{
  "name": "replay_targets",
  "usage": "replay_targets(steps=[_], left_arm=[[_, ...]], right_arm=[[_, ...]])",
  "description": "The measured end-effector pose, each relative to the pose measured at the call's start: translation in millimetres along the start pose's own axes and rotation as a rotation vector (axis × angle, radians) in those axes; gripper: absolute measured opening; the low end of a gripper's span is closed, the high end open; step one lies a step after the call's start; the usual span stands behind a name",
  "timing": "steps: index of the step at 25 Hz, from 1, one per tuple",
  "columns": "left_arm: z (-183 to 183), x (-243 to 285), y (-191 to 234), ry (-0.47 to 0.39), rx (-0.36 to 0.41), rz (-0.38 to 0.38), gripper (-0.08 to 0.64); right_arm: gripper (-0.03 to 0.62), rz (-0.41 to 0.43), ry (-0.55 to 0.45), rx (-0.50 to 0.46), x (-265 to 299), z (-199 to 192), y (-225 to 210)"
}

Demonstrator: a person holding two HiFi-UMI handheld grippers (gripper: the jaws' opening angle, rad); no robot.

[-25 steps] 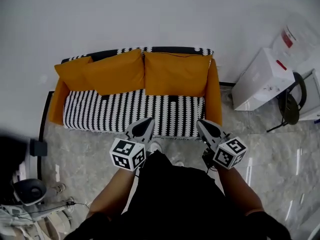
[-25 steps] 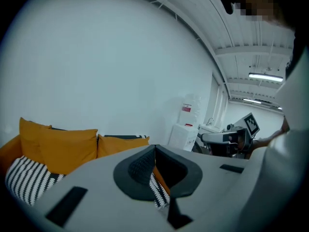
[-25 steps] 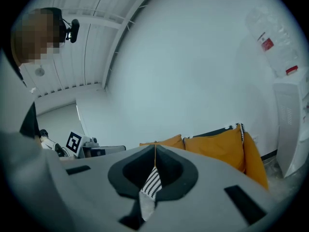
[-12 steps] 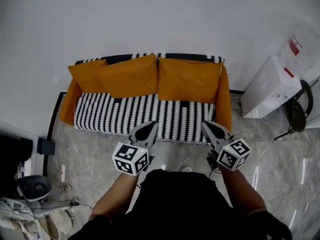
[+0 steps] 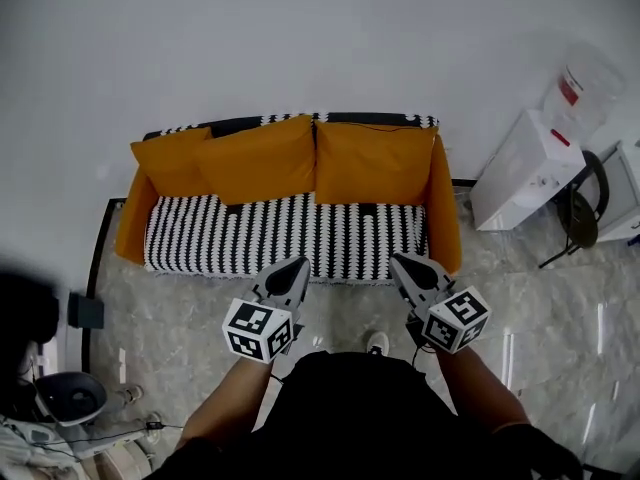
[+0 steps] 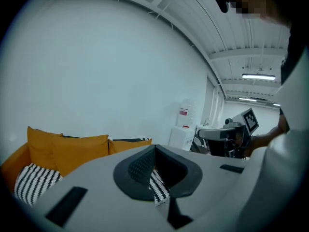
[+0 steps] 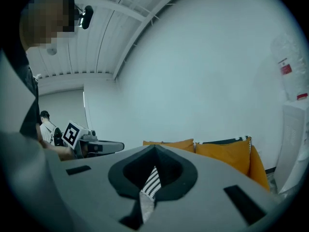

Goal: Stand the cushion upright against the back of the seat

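An orange sofa with a black-and-white striped seat cover (image 5: 285, 233) stands against the white wall. Three orange cushions lean upright on its back: a small left one (image 5: 168, 162), a middle one (image 5: 258, 156) and a right one (image 5: 372, 161). My left gripper (image 5: 299, 264) and right gripper (image 5: 398, 261) hover side by side over the floor, just short of the seat's front edge, both shut and empty. In the left gripper view the cushions (image 6: 77, 151) show at lower left; in the right gripper view they (image 7: 227, 153) sit at right.
A white box (image 5: 530, 163) and a water dispenser bottle (image 5: 582, 78) stand right of the sofa, with a dark chair (image 5: 578, 213) beside them. Equipment and cables (image 5: 60, 398) lie on the marble floor at lower left. My feet (image 5: 377, 342) are below the grippers.
Both grippers have drawn back from the sofa's seat edge toward me and stayed shut. The sofa sits farther from them in the head view than one second ago.
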State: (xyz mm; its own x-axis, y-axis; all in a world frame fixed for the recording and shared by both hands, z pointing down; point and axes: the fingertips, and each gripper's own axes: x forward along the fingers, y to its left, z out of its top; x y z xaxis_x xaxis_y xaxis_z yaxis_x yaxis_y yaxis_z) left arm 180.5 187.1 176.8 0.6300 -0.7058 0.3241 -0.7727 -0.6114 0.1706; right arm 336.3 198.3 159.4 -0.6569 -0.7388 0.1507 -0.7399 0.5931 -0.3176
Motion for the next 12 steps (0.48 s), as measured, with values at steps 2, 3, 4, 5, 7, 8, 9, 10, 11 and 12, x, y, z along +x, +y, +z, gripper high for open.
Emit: replay_targets(steps=[2, 3, 4, 5, 7, 8, 9, 10, 11, 12], left_arm=[[-2, -11, 1, -0.007, -0.003, -0.018, 0.017], [-3, -15, 1, -0.010, -0.006, -0.027, 0.017], [-4, -20, 0, -0.013, -0.008, -0.036, 0.017], [-5, -24, -2, -0.016, -0.008, -0.046, 0.017], [-8, -32, -5, -0.017, -0.006, -0.065, 0.017], [-10, -36, -6, -0.015, -0.004, -0.076, 0.017], [-12, -39, -8, -0.012, -0.002, -0.087, 0.017], [-15, -43, -10, -0.008, 0.004, -0.097, 0.017], [-18, -46, -11, -0.004, 0.012, -0.106, 0.017], [-21, -49, -13, -0.002, 0.022, -0.114, 0.017]], right_arm=[[0.035, -0.026, -0.001, -0.005, -2, -4, 11], [0.035, -0.039, -0.002, -0.006, -5, -6, 16], [0.035, -0.051, -0.001, -0.007, -8, -9, 21], [0.035, -0.062, 0.001, -0.006, -11, -12, 26], [0.035, -0.084, 0.001, 0.015, -19, -20, 35], [0.035, -0.094, -0.001, 0.032, -22, -25, 40], [0.035, -0.104, -0.003, 0.049, -24, -28, 44], [0.035, -0.114, -0.005, 0.058, -27, -32, 48], [0.035, -0.124, -0.005, 0.060, -29, -35, 52], [0.035, -0.133, -0.005, 0.056, -31, -38, 55]])
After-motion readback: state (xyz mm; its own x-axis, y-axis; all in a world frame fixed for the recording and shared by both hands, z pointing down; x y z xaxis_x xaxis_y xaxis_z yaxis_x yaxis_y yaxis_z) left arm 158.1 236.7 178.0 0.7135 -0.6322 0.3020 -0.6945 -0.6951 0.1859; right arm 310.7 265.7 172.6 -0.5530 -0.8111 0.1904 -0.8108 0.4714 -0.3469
